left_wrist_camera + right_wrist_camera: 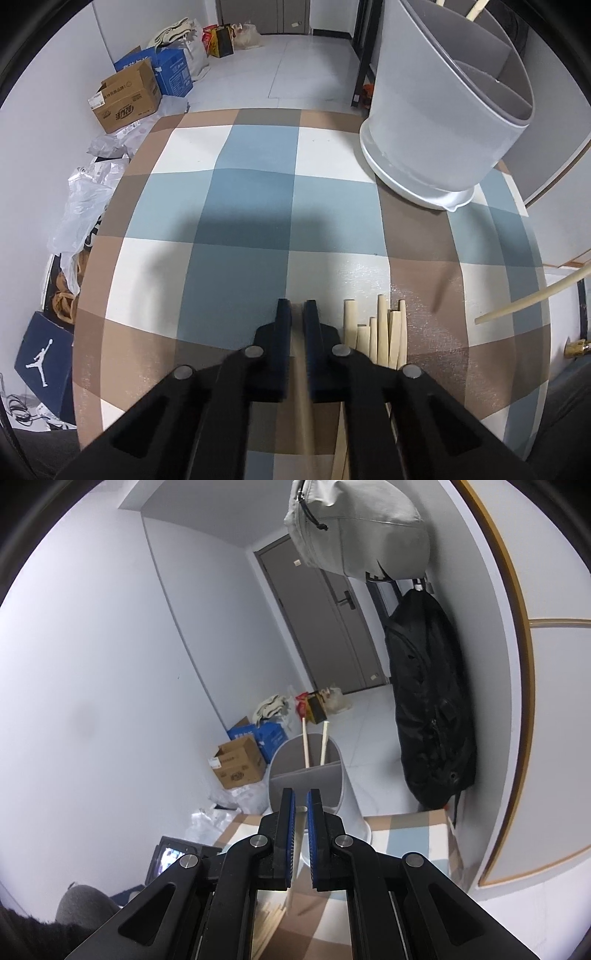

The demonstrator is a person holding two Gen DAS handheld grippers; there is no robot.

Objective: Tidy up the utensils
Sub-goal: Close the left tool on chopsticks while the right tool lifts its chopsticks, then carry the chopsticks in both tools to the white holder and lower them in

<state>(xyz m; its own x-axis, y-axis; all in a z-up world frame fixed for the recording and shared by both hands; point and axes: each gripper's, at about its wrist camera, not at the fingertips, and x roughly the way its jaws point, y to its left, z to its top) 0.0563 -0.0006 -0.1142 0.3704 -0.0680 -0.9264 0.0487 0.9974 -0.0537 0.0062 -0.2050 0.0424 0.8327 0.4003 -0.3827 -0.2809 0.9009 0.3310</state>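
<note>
Left gripper [297, 314] points steeply down at the checked tabletop [236, 192], jaws pinching a single chopstick [300, 373] that runs back between them toward the camera. Just beside it, on the side toward the holder, a loose bundle of pale chopsticks [380, 336] lies flat near the tabletop's near edge. The grey divided utensil holder [436, 122] stands at the far corner, two chopsticks [314, 744] upright in its rear compartment. Right gripper [300, 805] sits higher, aimed at the holder, jaws drawn close on another chopstick [532, 301]; the left view shows it slanting above the tabletop's edge.
</note>
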